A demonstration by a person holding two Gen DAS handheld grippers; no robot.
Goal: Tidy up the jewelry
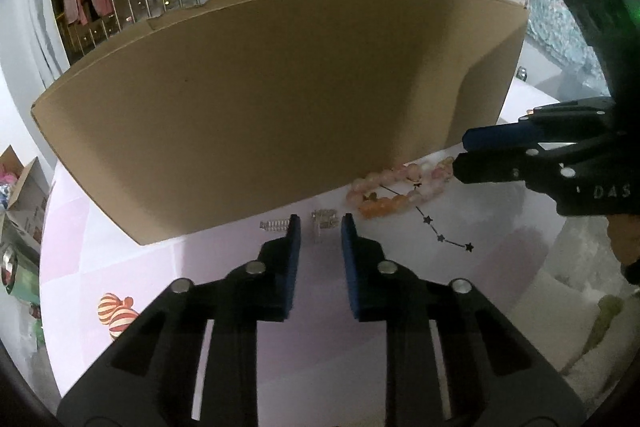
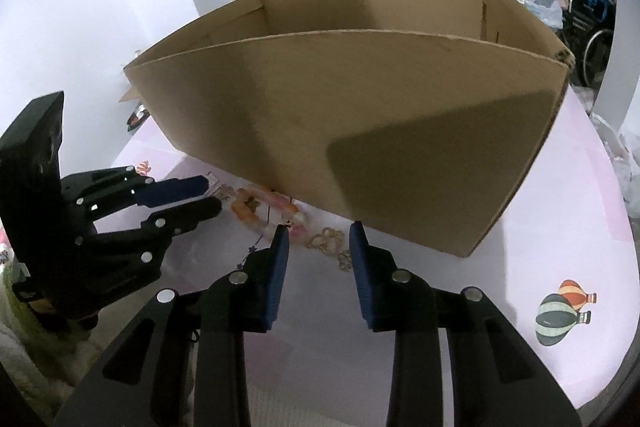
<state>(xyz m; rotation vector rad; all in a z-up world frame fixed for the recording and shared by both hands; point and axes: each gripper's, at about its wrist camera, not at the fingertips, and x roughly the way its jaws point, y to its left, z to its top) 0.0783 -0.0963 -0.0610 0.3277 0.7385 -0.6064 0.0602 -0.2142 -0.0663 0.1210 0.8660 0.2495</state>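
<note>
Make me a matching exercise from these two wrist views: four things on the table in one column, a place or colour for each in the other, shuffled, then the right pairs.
Things:
1. cardboard box
2. bead bracelet
3. gold chain piece
4. clear sparkly piece

Descriptions:
A. pink and orange, by the box's foot
B. ahead of the left gripper, between its fingertips
C. brown, top open
D. ahead of the right gripper, between its fingertips

Pairs: 1-C, 2-A, 3-D, 4-B

matt cardboard box (image 1: 260, 99); glossy bead bracelet (image 1: 400, 183).
</note>
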